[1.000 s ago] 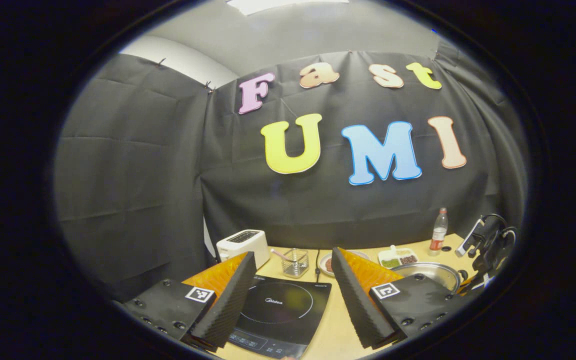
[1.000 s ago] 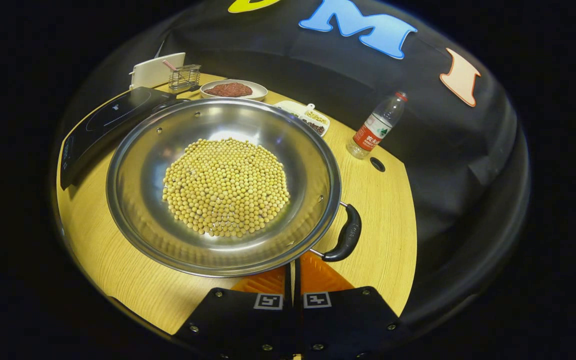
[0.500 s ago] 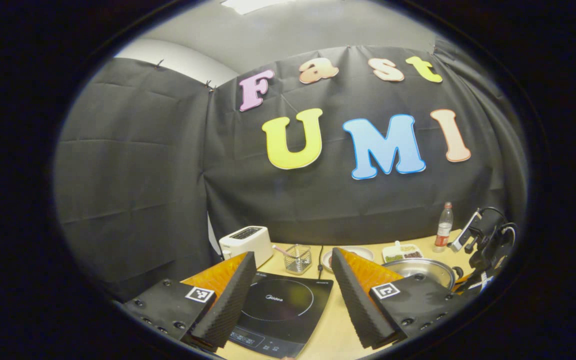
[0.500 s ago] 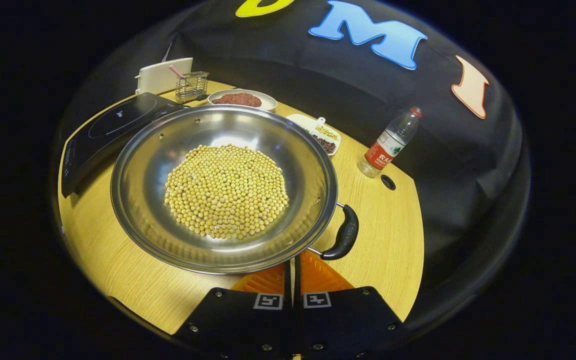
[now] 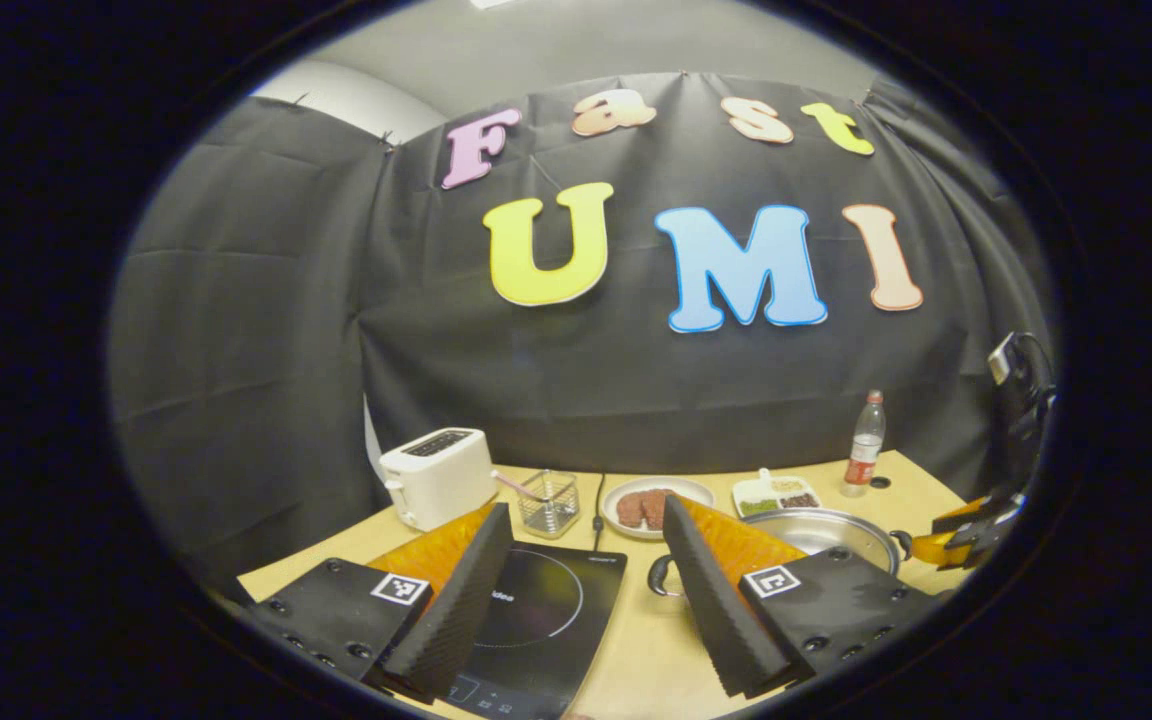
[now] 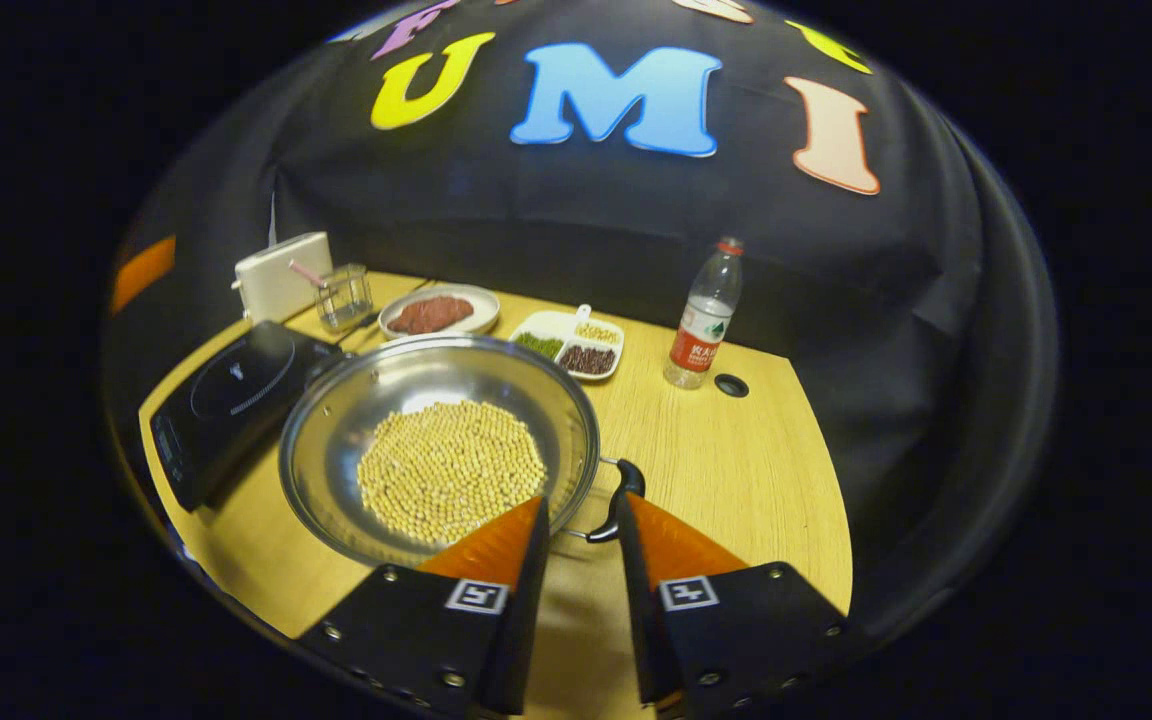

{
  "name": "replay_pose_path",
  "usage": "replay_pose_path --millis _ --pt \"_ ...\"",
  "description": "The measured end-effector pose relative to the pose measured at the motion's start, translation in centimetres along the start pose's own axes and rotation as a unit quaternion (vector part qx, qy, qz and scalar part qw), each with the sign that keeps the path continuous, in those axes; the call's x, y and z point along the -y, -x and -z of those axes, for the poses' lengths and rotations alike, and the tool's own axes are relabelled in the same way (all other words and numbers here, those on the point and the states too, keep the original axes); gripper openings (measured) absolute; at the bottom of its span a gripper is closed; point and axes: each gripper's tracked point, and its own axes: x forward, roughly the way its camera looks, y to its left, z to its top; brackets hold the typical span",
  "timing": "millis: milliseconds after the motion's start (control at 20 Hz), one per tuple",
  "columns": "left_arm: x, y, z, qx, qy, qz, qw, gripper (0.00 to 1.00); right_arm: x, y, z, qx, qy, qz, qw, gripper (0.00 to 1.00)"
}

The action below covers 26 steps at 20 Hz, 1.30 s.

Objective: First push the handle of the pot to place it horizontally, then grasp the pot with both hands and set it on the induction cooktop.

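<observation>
Left gripper view: the left gripper (image 5: pixel 586 580) is hovering above the table (image 5: pixel 636 660) with its fingers spread wide and holding nothing. Between and below them the cooktop (image 5: pixel 536 620) is lying bare. The pot (image 5: pixel 836 528) is sitting to the cooktop's right, partly hidden behind the right finger, with its near handle (image 5: pixel 661 578) pointing toward the cooktop. The right gripper (image 5: pixel 966 520) is showing beside the pot's far handle. A toaster (image 5: pixel 436 475), a wire basket (image 5: pixel 548 503), a plate (image 5: pixel 656 500), a divided dish (image 5: pixel 776 492) and a bottle (image 5: pixel 864 445) are standing along the back.

Right gripper view: the right gripper (image 6: pixel 581 540) is hanging partly spread, its fingers flanking the right handle (image 6: pixel 618 500) but apparently above it, gripping nothing. The pot (image 6: pixel 336 450), carrying a bed of beans (image 6: pixel 451 470), is resting on the table (image 6: pixel 726 470) just beside the cooktop (image 6: pixel 236 395), not on it.

Judgement: the handles appear to be lying roughly side to side, so the push step looks done and the two-handed grasp is coming into hand. The next move calls for each gripper to descend and close on its own handle, then lift level, since any tilt could spill the beans.
</observation>
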Motion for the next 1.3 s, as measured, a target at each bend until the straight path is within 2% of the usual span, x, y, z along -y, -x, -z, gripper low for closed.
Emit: replay_pose_path --millis 150,350,400,450,650,900,1300 --pt "1.9 -2.9 0.9 -0.01 0.002 0.046 0.999 0.99 0.3 0.1 -1.6 0.027 -0.029 0.021 0.999 0.97" --pt "5.0 -6.8 2.8 -0.038 -0.008 0.116 0.993 0.99 -0.1 -0.8 -2.1 0.023 -0.061 0.039 0.997 0.97" --pt "5.5 -7.7 3.6 -0.049 -0.009 0.128 0.991 0.95 -0.3 -1.2 -2.1 0.019 -0.066 0.042 0.997 0.97" --pt "6.1 -8.6 4.4 -0.06 -0.01 0.139 0.988 0.99 -0.4 -1.6 -1.9 0.014 -0.071 0.045 0.996 0.97" --pt "7.9 -11.5 8.1 -0.109 -0.007 0.174 0.979 0.99 -0.8 -3.2 -1.5 -0.001 -0.091 0.055 0.994 0.97" --pt "8.6 -13.3 12.7 -0.166 0.0 0.19 0.968 1.0 -0.4 -5.4 -0.2 -0.029 -0.118 0.069 0.99 0.98" --pt "9.4 -14.9 17.3 -0.22 0.001 0.194 0.956 1.0 1.2 -7.9 2.1 -0.056 -0.142 0.101 0.983 0.98"
